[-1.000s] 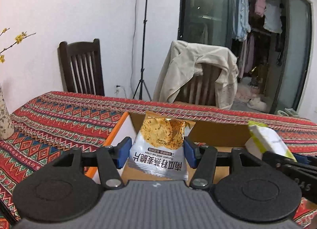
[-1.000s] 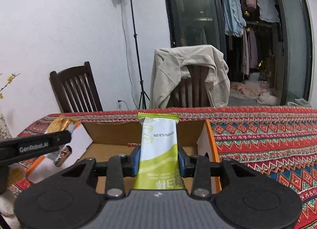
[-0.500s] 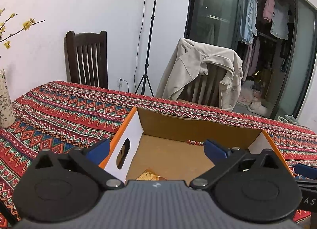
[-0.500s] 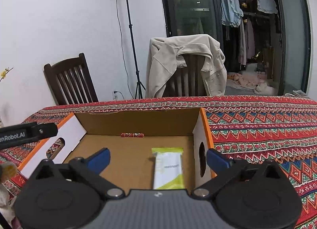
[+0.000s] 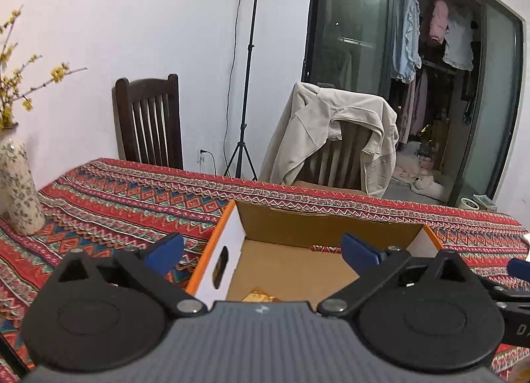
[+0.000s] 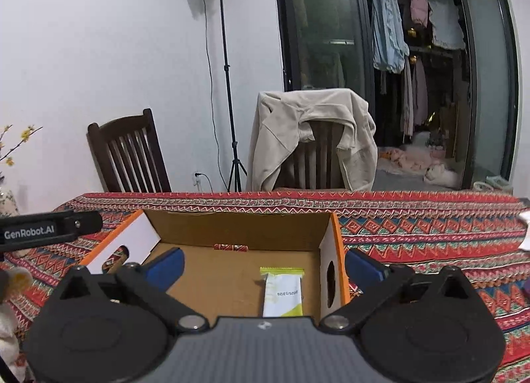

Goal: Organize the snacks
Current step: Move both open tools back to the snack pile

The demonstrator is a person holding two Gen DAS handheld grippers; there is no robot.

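An open cardboard box [image 5: 318,220] with orange rims and white end walls sits on the patterned tablecloth; it also shows in the right wrist view [image 6: 238,224]. My left gripper [image 5: 261,250] is open and empty above the box's near left part. A corner of the orange snack bag [image 5: 260,297] shows on the box floor just under it. My right gripper [image 6: 263,265] is open and empty above the box's right side. The green and white snack bar [image 6: 283,293] lies flat on the box floor by the right wall.
A flowered vase [image 5: 18,187] stands on the table at the left. Two wooden chairs, one with a beige jacket [image 6: 308,128], stand behind the table. A light stand [image 6: 228,85] is by the wall. A white item [image 6: 525,237] lies at the table's right edge.
Both grippers opened and let go of their snacks. The snack bag and the green bar dropped into the box. Both grippers have since drawn back and up a little.
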